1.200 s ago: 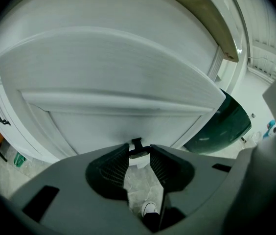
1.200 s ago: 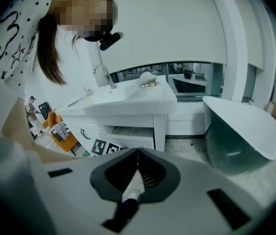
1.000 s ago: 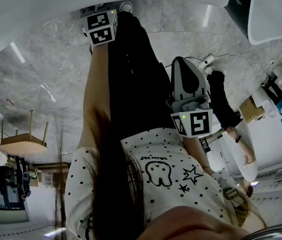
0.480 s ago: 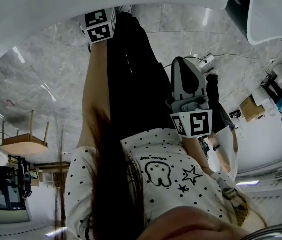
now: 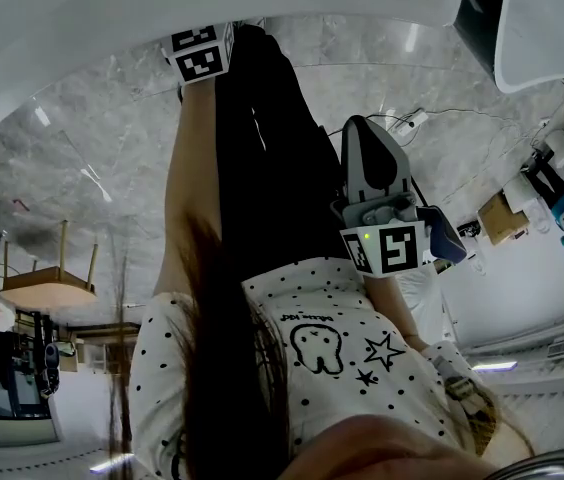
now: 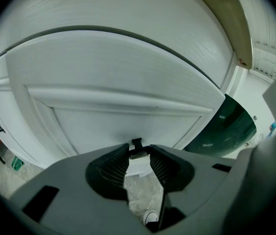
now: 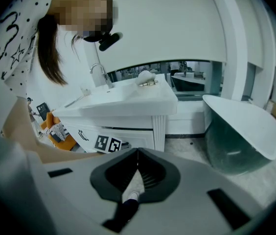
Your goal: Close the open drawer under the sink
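A white panelled drawer front (image 6: 128, 82) fills the left gripper view, with a small black handle (image 6: 136, 143) on it. My left gripper (image 6: 139, 152) is open, its fingertips right at that handle, one on each side; touch cannot be made out. In the right gripper view the left gripper's marker cube (image 7: 107, 143) sits against the drawer (image 7: 138, 137) under the white sink (image 7: 128, 99). My right gripper (image 7: 138, 152) hangs back from the vanity, jaws shut with nothing between them. In the head view the left gripper (image 5: 202, 53) is up by the white vanity edge (image 5: 162, 8); the right gripper (image 5: 367, 133) is lower right.
A chrome faucet (image 7: 99, 73) stands on the sink. A white tub with a dark green side (image 7: 241, 131) stands to the right of the vanity. An orange object (image 7: 57, 131) sits at the vanity's left. My legs and grey marble floor (image 5: 82, 138) fill the head view.
The left gripper's marker cube has crept slightly up towards the vanity edge. A person in the background at right has left the view. The right gripper has stayed put.
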A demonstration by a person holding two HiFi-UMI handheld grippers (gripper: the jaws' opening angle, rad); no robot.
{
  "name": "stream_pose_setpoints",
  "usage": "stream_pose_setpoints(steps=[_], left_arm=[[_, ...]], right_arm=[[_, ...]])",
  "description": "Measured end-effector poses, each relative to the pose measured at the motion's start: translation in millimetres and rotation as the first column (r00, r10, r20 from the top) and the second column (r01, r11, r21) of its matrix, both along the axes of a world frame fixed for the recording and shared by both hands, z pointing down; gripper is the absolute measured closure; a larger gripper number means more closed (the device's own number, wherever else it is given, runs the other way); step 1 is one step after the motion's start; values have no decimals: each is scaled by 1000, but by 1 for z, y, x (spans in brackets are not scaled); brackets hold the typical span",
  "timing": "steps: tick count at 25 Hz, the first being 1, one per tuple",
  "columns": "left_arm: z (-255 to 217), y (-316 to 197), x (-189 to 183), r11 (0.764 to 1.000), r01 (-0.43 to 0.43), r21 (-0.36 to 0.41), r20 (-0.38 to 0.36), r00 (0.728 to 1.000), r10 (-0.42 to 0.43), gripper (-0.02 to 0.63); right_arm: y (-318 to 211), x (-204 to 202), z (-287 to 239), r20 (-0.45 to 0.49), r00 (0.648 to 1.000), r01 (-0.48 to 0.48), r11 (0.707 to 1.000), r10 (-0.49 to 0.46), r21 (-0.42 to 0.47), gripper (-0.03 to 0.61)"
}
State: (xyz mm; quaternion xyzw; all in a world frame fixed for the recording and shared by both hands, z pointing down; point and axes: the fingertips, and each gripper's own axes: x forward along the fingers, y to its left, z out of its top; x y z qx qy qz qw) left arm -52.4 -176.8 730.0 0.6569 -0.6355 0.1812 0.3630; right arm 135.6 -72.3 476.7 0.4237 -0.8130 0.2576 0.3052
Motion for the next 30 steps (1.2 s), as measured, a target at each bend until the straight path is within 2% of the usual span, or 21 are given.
stream_pose_setpoints(steps=[22, 27, 30], left_arm=[[2, -5, -12, 1000, 7, -13, -10, 1000, -7, 479], [8, -6, -3, 999, 9, -52, -32, 999, -11, 477], [1, -10, -4, 999, 20, -49, -10, 1000, -21, 476]], right_arm=[[6, -5, -9, 6, 1000, 20, 999, -20, 31, 566], [-1, 3, -29, 24, 1000, 0, 998, -1, 62, 566], [-2, 7, -35, 43, 999, -24, 998, 22, 64, 566]])
